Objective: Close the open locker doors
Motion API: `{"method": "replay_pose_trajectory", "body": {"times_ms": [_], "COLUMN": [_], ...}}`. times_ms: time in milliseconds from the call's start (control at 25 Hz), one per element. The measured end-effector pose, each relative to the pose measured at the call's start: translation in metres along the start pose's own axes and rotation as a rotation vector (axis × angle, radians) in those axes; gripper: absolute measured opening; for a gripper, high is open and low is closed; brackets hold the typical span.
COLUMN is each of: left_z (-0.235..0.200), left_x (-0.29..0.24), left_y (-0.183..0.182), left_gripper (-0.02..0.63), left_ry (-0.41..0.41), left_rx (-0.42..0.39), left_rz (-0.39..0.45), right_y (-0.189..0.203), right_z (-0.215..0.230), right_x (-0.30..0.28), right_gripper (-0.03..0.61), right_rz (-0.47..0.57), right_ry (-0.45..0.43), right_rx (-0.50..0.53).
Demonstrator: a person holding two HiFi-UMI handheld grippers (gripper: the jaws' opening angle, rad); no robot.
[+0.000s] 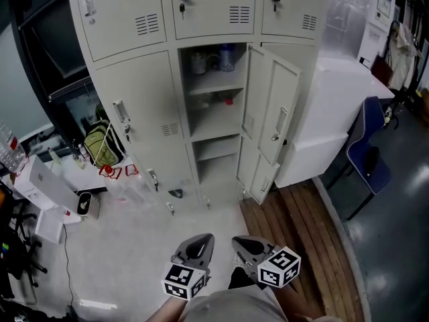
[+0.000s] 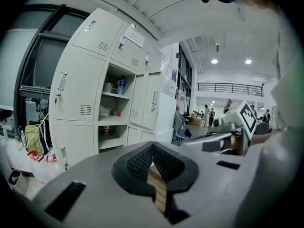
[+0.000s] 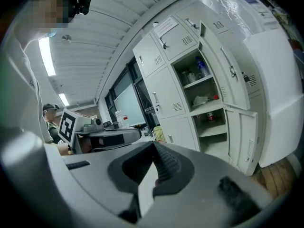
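Locker doors, two of them, stand open in the middle column of the cabinet (image 1: 134,79). The upper door (image 1: 273,102) and the lower door (image 1: 258,170) are both swung out to the right of their compartments, and both stand tall and upright with their handles facing the room. Every other door that I can see is shut.

Far left, a yellow-green backpack (image 1: 100,146) sits on the floor against the cabinet, well away from all this. Next comes the left gripper (image 1: 200,241), held low and close to the person's body. Its jaws are together and have nothing between them. Just beside it is the right gripper (image 1: 242,245), also with its jaws pressed together on nothing, held at the same height and pointing forward at the cabinet.

The open doors lie ahead of both grippers and a little to the right, well apart from them. The right gripper looks the nearer, so I'd guess it takes the push. Since the free edges point out at the person, each door would have to swing left and back into its frame.

Further right, a blue chair (image 1: 369,153) stands clear of the doors.
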State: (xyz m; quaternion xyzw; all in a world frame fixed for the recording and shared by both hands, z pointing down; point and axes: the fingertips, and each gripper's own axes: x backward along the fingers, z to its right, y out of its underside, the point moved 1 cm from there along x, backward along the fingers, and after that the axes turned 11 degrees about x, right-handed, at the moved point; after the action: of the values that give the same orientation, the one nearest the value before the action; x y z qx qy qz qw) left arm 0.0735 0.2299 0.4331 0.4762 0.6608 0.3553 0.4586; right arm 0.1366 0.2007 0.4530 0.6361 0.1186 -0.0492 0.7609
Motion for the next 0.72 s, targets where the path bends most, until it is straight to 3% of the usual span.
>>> {"method": "replay_pose_trajectory", "body": {"times_ms": [400, 720], "left_z": [-0.023, -0.024], "left_x": [-0.077, -0.127], "left_y": [-0.043, -0.057], "left_gripper": [0.014, 0.014], "left_ry": [-0.01, -0.019], "left_rx": [0.006, 0.013], "left_rz": [0.002, -0.018], "right_y": [-0.034, -0.043], "right_z": [0.078, 0.154], "right_x": [-0.031, -0.023], "right_gripper": [0.028, 0.028], "right_rz": [0.014, 0.008], "right_ry": [-0.021, 0.04], "right_rx": [0.0, -0.021]}}
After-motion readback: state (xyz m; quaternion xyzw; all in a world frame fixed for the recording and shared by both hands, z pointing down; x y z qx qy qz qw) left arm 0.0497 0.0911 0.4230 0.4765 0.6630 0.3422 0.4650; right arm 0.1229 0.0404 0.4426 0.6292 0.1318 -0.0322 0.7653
